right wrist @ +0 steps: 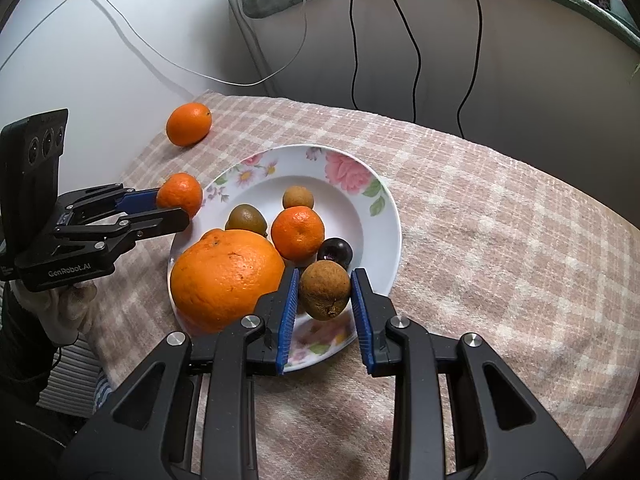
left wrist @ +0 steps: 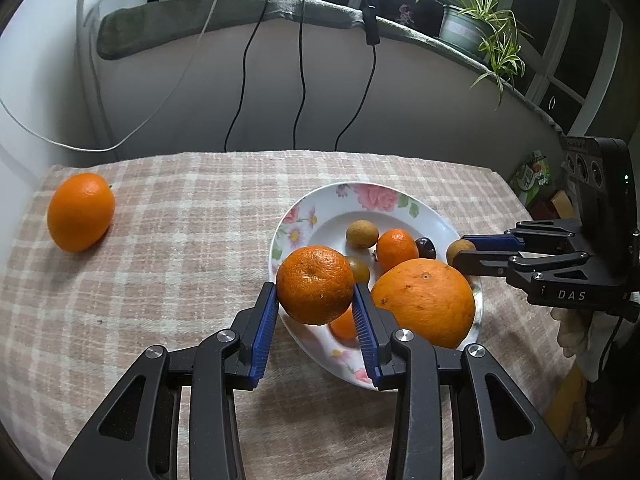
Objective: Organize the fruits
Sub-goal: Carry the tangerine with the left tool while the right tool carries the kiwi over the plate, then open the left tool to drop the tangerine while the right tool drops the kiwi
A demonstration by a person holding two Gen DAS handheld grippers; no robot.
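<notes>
Orange fruit (left wrist: 80, 211) lies alone at the checked cloth's (left wrist: 180, 240) left end. Next, the left gripper (left wrist: 316, 300) clamps a tangerine (left wrist: 315, 284) over the floral plate's (left wrist: 352, 194) near rim (big orange (left wrist: 426, 302) inside). Rightmost, the right gripper (right wrist: 325, 294) pinches a brown longan (right wrist: 325, 290) above that plate.

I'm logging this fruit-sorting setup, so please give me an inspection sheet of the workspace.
Surface: checked cloth over the table.
Job's things: floral plate holds a large orange, a mandarin, small brown fruits and a dark one; a loose orange lies on the cloth.
Clutter: nothing seen.
Grippers: left gripper clamps a tangerine; right gripper clamps a brown fruit.
Cables: black cables and a white one hang behind.
Surroundings: potted plant on the ledge.
</notes>
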